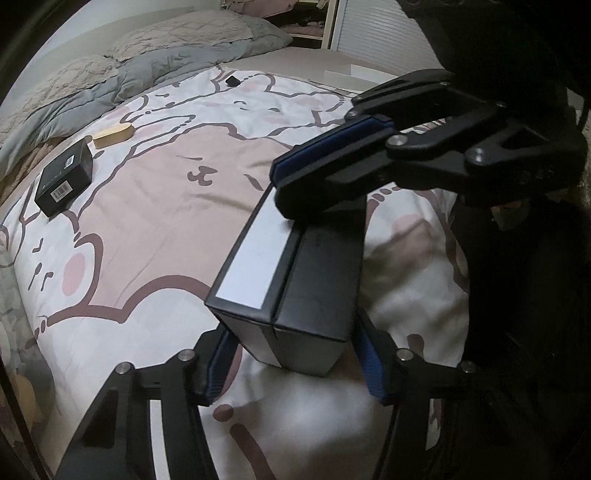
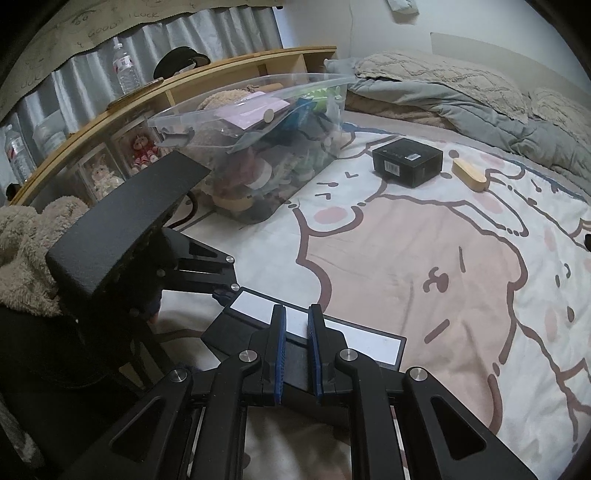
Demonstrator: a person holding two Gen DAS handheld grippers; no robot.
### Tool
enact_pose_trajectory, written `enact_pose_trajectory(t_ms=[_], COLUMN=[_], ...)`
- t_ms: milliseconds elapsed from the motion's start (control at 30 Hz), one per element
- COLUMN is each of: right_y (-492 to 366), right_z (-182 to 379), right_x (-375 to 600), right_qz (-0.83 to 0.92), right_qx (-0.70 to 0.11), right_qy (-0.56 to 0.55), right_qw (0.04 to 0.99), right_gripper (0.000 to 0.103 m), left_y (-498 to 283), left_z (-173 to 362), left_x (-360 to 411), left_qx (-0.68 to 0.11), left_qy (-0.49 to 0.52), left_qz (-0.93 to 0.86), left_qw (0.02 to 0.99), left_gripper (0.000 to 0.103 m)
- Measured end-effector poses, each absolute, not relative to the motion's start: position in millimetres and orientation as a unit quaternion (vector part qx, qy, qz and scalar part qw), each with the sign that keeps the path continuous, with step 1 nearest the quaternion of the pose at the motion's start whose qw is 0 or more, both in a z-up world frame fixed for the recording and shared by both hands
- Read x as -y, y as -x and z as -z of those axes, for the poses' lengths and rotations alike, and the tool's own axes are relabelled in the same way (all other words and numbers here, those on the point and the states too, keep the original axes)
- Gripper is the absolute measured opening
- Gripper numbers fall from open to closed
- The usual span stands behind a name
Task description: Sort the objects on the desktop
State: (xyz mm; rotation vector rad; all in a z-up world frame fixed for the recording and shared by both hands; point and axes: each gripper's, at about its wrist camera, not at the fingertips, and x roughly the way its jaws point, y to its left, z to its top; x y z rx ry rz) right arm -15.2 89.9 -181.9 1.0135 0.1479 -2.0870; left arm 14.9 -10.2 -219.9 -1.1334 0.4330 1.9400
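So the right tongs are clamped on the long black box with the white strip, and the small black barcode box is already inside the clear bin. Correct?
Not quite. The right tongs are clamped on the long black box, but the small black barcode box lies on the bedspread, outside the clear bin, beside a wooden piece. The right wrist view shows this.

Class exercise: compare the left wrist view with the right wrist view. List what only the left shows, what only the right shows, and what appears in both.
Only the left wrist view: the white slatted cabinet front beyond the bed.

Only the right wrist view: the clear plastic storage bin full of toys, the wooden shelf and the water bottle on it.

Both: the long black box with a silver panel, the small black carton, the flat wooden block, the cartoon-print bedspread, and both grippers.
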Motion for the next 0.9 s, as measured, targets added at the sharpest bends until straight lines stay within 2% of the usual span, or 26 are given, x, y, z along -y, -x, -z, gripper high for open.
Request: enact_pose_trajectory(t_ms=[233,433,667,700,733,767,800,900], right_y=[16,23,21,17,15,9,5,-6], right_z=[179,169,159,160,160,162,163,170], right_x=[-92,-110,-146,-153,-155,-160,-161,-161], right_qz=[0.825,0.847,0.874,0.879,0.88,0.883,0.885,0.881], right_qx=[-0.056,-0.065,-0.034,-0.034,-0.034,-0.032,-0.03,-0.036], right_qy=[-0.403,-0.41,-0.404,-0.402,-0.402,-0.403,-0.4,-0.405], right_qw=[0.393,0.332,0.268,0.255,0.249,0.239,0.237,0.242], right_gripper=[0.012,0.012,0.014,0.031,0.075,0.095,0.103,0.103], left_y=[-16,-14,-9,-8,-8,-8,-7,-5], left_z=[218,218,213,212,209,207,205,198], left_x=[11,11,6,5,3,2,1,-3], left_qx=[-0.168,-0.152,-0.117,-0.113,-0.106,-0.101,-0.097,-0.084], left_qy=[0.447,0.452,0.472,0.473,0.473,0.472,0.472,0.474], left_qz=[-0.776,-0.781,-0.775,-0.775,-0.775,-0.775,-0.775,-0.776], left_qw=[0.412,0.403,0.403,0.403,0.405,0.408,0.408,0.407], left_gripper=[0.056,0.056,0.054,0.053,0.053,0.052,0.051,0.05])
